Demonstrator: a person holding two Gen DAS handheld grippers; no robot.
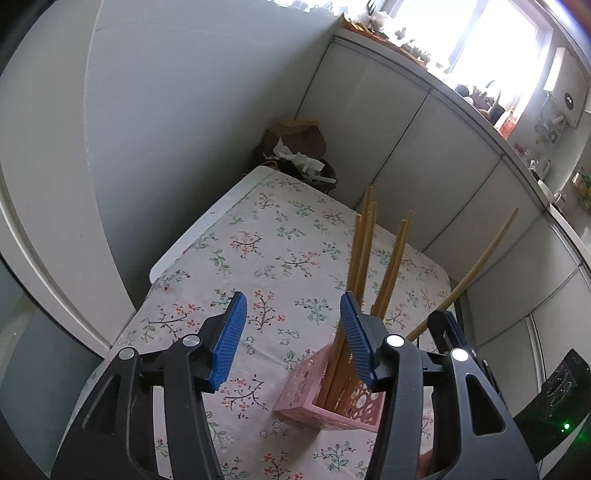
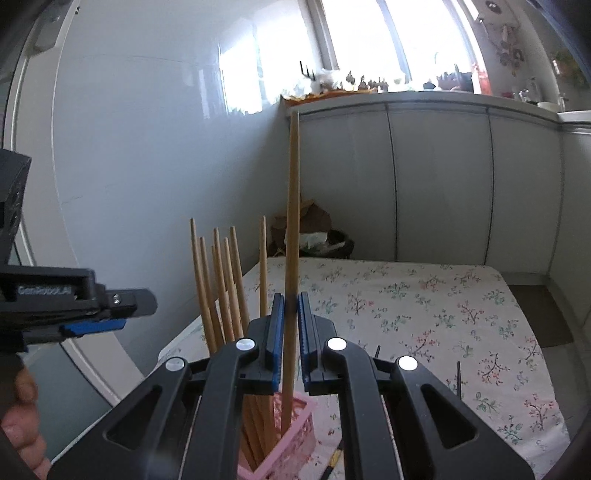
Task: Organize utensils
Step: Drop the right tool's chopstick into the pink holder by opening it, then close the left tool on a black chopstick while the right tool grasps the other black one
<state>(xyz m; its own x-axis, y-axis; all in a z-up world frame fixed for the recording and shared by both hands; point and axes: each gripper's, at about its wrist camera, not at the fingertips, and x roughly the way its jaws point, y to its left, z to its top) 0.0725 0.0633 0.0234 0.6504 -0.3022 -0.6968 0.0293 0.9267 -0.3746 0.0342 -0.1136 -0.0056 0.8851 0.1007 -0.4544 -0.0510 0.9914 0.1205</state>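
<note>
The left tool is open, its two blue pads spread wide with nothing between them, hovering above the floral cloth that covers the counter. Just under its right finger stands the pink holder, a perforated square basket resting on the cloth. A bundle of wooden chopsticks stands in it, tips up and fanning slightly apart.

The right tool is closed around a single wooden chopstick, which runs nearly upright between the blue pads; its lower end reaches down into the pink holder and its upper end rises well above the others. In the left wrist view this same stick leans out to the right from the holder, apart from the bundle, with the right tool dark at its lower part. In the right wrist view the bundled chopsticks stand to the left of the held one, and one more stick rises just beside it. The left tool juts in from the left edge, and fingers of the person's left hand show beneath it. A dark, thin utensil lies on the cloth beside the holder, mostly hidden by the tool.

Beyond the far end of the counter, a brown paper bag with crumpled white paper sits in the corner against grey cabinet doors. Above those runs a ledge crowded with small objects, too small to make out, under bright windows.
</note>
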